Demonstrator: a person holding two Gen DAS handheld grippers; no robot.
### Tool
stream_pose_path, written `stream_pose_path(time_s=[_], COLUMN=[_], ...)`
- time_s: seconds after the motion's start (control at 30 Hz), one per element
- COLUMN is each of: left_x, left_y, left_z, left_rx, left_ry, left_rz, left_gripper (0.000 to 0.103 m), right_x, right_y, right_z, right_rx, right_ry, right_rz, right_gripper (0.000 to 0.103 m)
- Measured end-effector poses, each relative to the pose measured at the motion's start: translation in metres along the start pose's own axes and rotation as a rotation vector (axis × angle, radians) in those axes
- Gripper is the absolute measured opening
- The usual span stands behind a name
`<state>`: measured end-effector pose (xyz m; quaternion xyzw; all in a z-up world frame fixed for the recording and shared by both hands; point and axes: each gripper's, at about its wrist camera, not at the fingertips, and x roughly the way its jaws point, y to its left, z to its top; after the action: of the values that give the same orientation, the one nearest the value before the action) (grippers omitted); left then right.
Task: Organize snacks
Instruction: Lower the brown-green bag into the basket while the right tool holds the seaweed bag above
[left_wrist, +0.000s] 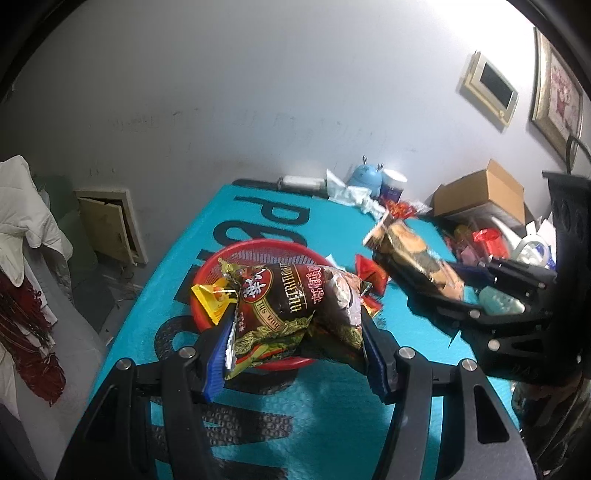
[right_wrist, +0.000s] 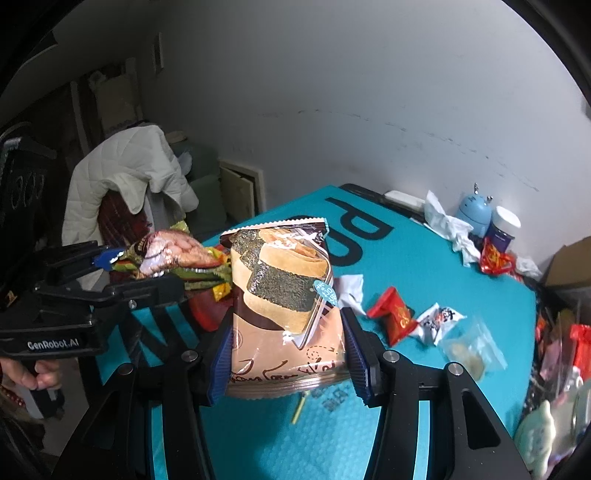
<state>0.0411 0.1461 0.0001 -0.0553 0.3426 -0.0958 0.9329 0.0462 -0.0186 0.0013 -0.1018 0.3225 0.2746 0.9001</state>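
The left gripper (left_wrist: 295, 328) pinches a dark snack bag (left_wrist: 299, 306) above the red basket (left_wrist: 258, 249), probably to drop it in; the right gripper (right_wrist: 284, 343) squeezes a seaweed-roll packet (right_wrist: 284, 295), probably waiting nearby for its turn.

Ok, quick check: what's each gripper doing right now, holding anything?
Left gripper: shut on the dark snack bag, above the red basket.
Right gripper: shut on the tan cracker bag, above the table.
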Motion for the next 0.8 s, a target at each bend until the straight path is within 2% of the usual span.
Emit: stream_pose_path(time_s=[0.2, 0.6, 0.7, 0.77, 0.8], left_x=[0.026, 0.059, 0.065, 0.064, 0.063], left_y=[0.008, 0.023, 0.028, 0.029, 0.03], left_z=[-0.003, 0.003, 0.004, 0.005, 0.006], left_rx=[-0.016, -0.06, -0.079, -0.081, -0.079], left_ry=[0.103, 0.208, 0.227, 0.22, 0.216], left_rz=[0.007, 0.013, 0.033, 0.045, 0.056], left_gripper=[0.059, 0.061, 0.072, 0.084, 0.086], right_x=[0.019, 0.051, 0.058, 0.064, 0.068], right_y=[-0.009, -0.021, -0.024, -0.025, -0.026], right_z=[0.006, 0.026, 0.03, 0.032, 0.032], right_rx=[0.018, 0.024, 0.023, 0.024, 0.027], right_ry=[0.017, 0.02, 0.021, 0.026, 0.031], right_rz=[-0.002, -0.058, -0.069, -0.073, -0.074], right_gripper=[0.052, 0.052, 0.052, 0.053, 0.053])
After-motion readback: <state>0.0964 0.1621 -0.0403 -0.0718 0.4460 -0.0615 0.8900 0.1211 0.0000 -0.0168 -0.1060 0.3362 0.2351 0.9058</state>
